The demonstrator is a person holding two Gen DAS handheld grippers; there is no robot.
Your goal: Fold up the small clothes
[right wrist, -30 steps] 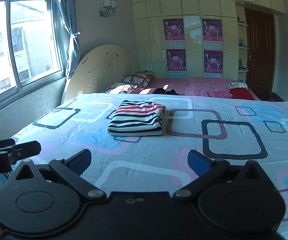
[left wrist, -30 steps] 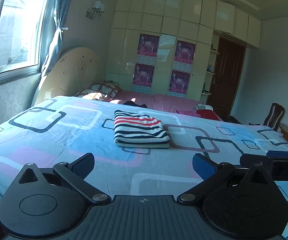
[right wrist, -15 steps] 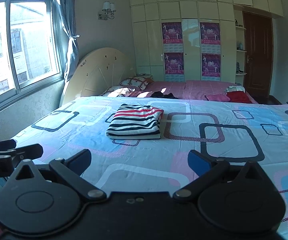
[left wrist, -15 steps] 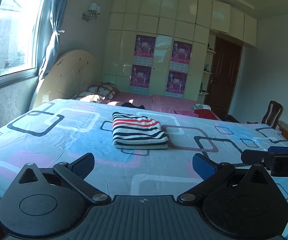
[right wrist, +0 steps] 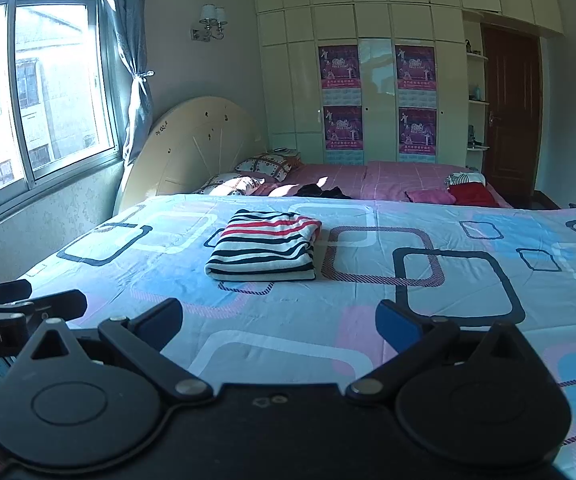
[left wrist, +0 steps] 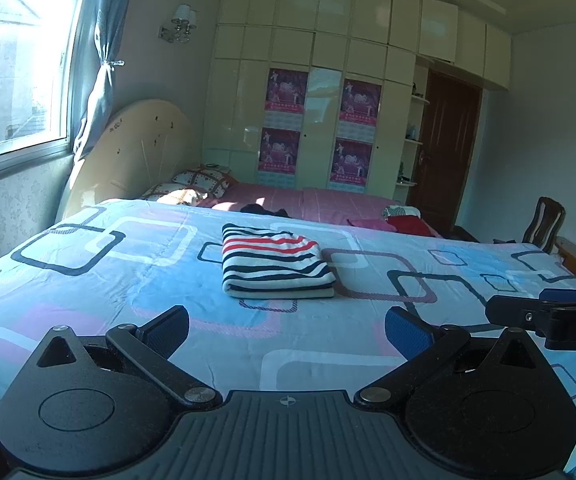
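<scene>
Sunlit bed (left wrist: pixel 88 312) with a patterned sheet carries the folded striped shirt (left wrist: pixel 274 266) near its middle, while the left gripper (left wrist: pixel 288 330) and right gripper (right wrist: pixel 278 320), both spread and empty, have backed away, suggesting this fold is finished.

- The left gripper (left wrist: pixel 287 330) hangs over the near edge of the bed cover (left wrist: pixel 88 288), its blue-padded fingers (left wrist: pixel 408 334) spread wide with nothing between them.
- A folded striped garment (left wrist: pixel 274 266) lies flat on the cover, well ahead of the fingers.
- The right gripper (left wrist: pixel 528 314) pokes in from the right edge, near the right finger.
- A wooden chair (left wrist: pixel 544 224) stands beyond the bed.
</scene>
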